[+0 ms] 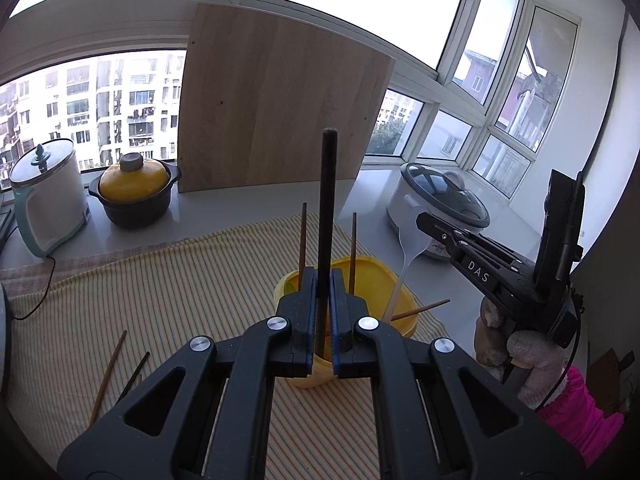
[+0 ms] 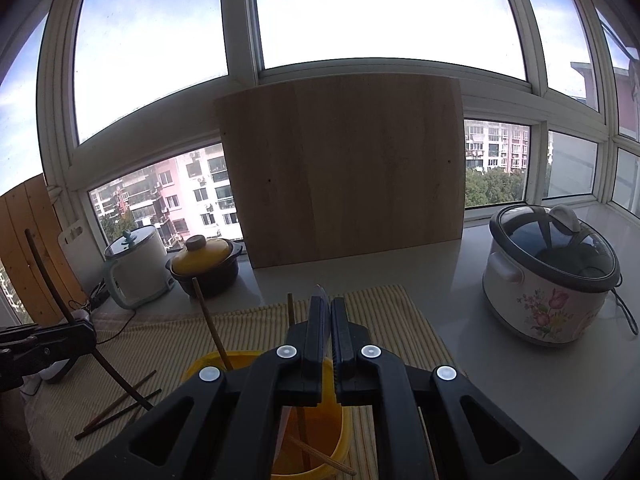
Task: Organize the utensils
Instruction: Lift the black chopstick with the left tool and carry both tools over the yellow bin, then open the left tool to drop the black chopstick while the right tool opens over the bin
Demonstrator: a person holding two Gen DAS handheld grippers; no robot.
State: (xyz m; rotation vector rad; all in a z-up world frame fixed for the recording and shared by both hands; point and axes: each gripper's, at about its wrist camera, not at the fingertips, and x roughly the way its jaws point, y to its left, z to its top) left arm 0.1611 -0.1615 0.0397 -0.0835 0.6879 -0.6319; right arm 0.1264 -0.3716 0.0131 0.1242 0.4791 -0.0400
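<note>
Black tongs of the left gripper (image 1: pixel 322 280) fill the near foreground, clamped on a dark chopstick (image 1: pixel 329 200) that stands nearly upright between the pads, its lower end hidden behind them. Straight beyond and below sits the yellow cup (image 1: pixel 376 280) — so the move turns on a short descent along the stick's own long axis, with this hand the nearer one for that stick.

Behind all this a large wooden board (image 1: pixel 280 112) leans against the window, and a striped cloth (image 1: pixel 160 292) covers the counter under the cup. A flowered slow cooker (image 2: pixel 548 276) stands to the right, well apart; a pale electric pot (image 1: pixel 48 200) and a yellow-lidded casserole (image 1: pixel 134 190) stand to the left.

The right gripper (image 2: pixel 328 312) hovers above the cup, pinched shut on a thin white spoon (image 1: pixel 412 240) whose handle slants down into the cup.

Brown chopsticks (image 1: pixel 303 236) already stand inside, leaning toward the rim; I judge they and the spoon handle could crowd the incoming stick. Two loose chopsticks (image 1: pixel 108 372) lie on the cloth to the left, apart from the cup.
</note>
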